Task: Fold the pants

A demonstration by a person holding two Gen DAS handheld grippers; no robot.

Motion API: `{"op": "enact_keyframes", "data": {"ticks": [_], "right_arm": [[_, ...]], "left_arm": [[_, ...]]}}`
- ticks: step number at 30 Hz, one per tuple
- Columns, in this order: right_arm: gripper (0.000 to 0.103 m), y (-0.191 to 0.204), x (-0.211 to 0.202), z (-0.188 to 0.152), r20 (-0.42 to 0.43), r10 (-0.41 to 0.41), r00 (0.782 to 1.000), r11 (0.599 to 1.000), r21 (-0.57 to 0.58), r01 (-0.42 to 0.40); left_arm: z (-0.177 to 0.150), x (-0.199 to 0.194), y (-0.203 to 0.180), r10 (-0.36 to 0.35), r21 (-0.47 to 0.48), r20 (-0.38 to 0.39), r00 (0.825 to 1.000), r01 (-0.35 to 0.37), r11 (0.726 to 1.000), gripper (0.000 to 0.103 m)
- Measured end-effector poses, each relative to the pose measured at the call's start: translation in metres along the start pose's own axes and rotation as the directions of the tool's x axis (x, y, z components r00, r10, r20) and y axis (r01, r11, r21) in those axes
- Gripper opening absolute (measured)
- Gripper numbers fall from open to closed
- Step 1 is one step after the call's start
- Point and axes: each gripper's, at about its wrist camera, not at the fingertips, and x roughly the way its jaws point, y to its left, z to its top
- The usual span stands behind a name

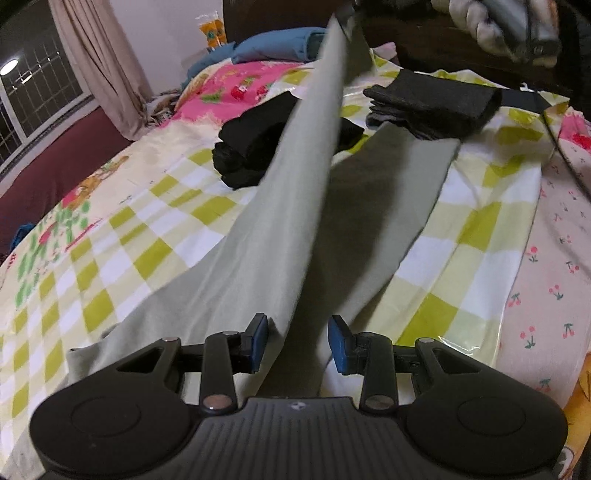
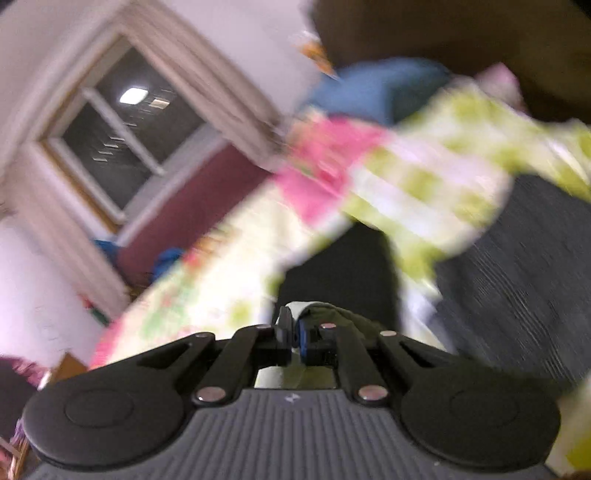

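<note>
Pale grey-green pants [image 1: 399, 206] lie on the checkered bedspread [image 1: 122, 243] in the left wrist view. One leg [image 1: 295, 206] is pulled up as a taut strip toward the top of the frame, where a gloved hand [image 1: 476, 22] holds the other gripper. My left gripper [image 1: 299, 341] hovers low over the near end of the pants, open; the lifted fold runs between its blue pads [image 1: 341, 345] without being pressed. In the blurred right wrist view, my right gripper [image 2: 294, 332] is shut on a pinch of the pale pants cloth [image 2: 321, 310].
A black folded pile [image 1: 251, 151] and a dark grey folded stack [image 1: 432, 107] sit on the bed beyond the pants. Blue bedding [image 1: 273, 46] lies at the head. A black cable [image 1: 565, 155] crosses the right side over a pink cherry-print sheet [image 1: 554, 258]. A window [image 1: 33, 92] stands at left.
</note>
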Motion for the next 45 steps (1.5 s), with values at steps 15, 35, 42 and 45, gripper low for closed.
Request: {"op": "enact_keyframes", "data": {"ticks": [15, 35, 42, 45], "right_arm": [[0.005, -0.121, -0.002, -0.076, -0.209, -0.360, 0.909, 0.904, 0.164, 0.395], [0.033, -0.116, -0.027, -0.080, -0.193, -0.317, 0.929, 0.885, 0.291, 0.362], [0.003, -0.094, -0.009, -0.078, -0.123, -0.288, 0.950, 0.919, 0.244, 0.310], [0.003, -0.082, -0.023, -0.067, -0.024, -0.224, 0.974, 0.950, 0.219, 0.224]], "left_arm": [[-0.015, 0.010, -0.018, -0.048, 0.031, -0.048, 0.998, 0.049, 0.998, 0.051], [-0.022, 0.010, -0.015, -0.044, 0.016, -0.042, 0.998, 0.044, 0.999, 0.052], [-0.022, 0.010, -0.015, -0.039, 0.032, -0.044, 0.998, 0.041, 0.999, 0.056], [-0.024, 0.012, -0.012, -0.043, 0.019, -0.047, 0.998, 0.044, 0.999, 0.058]]}}
